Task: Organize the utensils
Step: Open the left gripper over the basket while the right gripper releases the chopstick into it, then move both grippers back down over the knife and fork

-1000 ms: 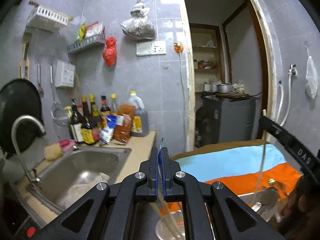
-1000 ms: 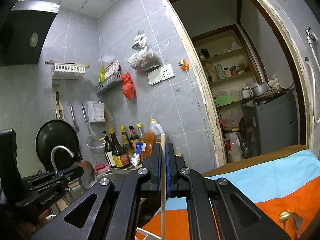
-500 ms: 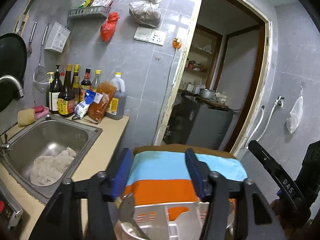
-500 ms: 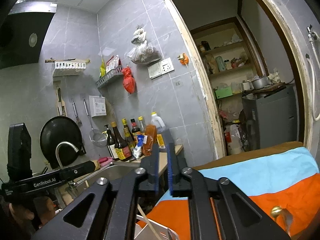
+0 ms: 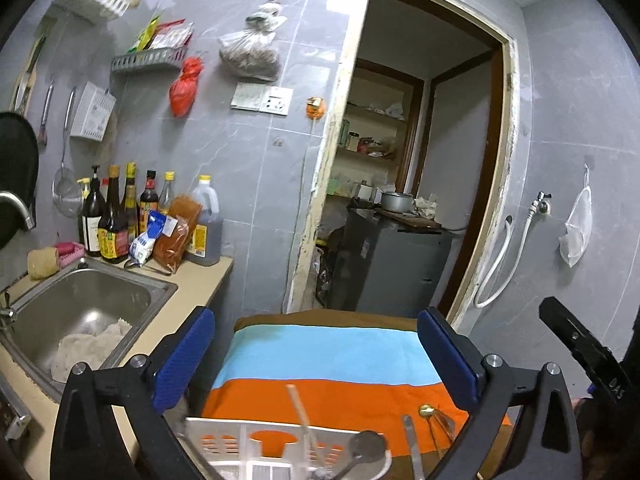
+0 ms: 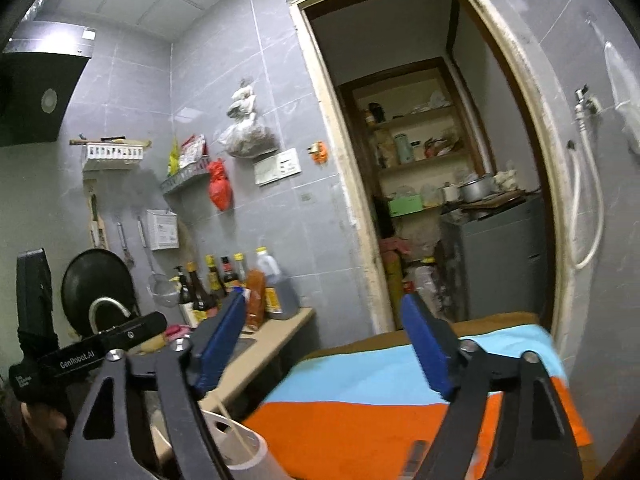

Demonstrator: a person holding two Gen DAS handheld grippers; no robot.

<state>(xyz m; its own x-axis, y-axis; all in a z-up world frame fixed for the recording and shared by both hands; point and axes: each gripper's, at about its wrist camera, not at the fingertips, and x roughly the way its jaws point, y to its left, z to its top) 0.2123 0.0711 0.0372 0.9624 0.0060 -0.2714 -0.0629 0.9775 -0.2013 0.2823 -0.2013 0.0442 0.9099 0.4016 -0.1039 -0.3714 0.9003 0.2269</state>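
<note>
A white slotted utensil holder (image 5: 240, 426) stands on the orange-and-blue cloth (image 5: 328, 348) at the bottom of the left wrist view. A pale chopstick (image 5: 298, 408) and a round metal spoon (image 5: 366, 444) stick up from it. My left gripper (image 5: 316, 356) hangs above it, its jaws opening wide with nothing between them. In the right wrist view the holder (image 6: 250, 442) sits at the lower left with a chopstick (image 6: 230, 416) in it. My right gripper (image 6: 326, 344) is also opening, nothing between its pads. A gold-tipped utensil (image 5: 426, 410) and a flat metal handle (image 5: 410, 440) lie on the cloth.
Left of the table are a steel sink (image 5: 92, 312) with a rag in it, a beige counter (image 5: 200, 280) and several sauce bottles (image 5: 116, 220). Behind is a doorway with a grey appliance (image 5: 392, 268). A white hose (image 5: 500, 264) hangs on the right wall.
Both grippers were shut on chopsticks a second ago. Both have let go and opened wide, and have lifted and drawn back; the chopsticks now stand in the holder.
</note>
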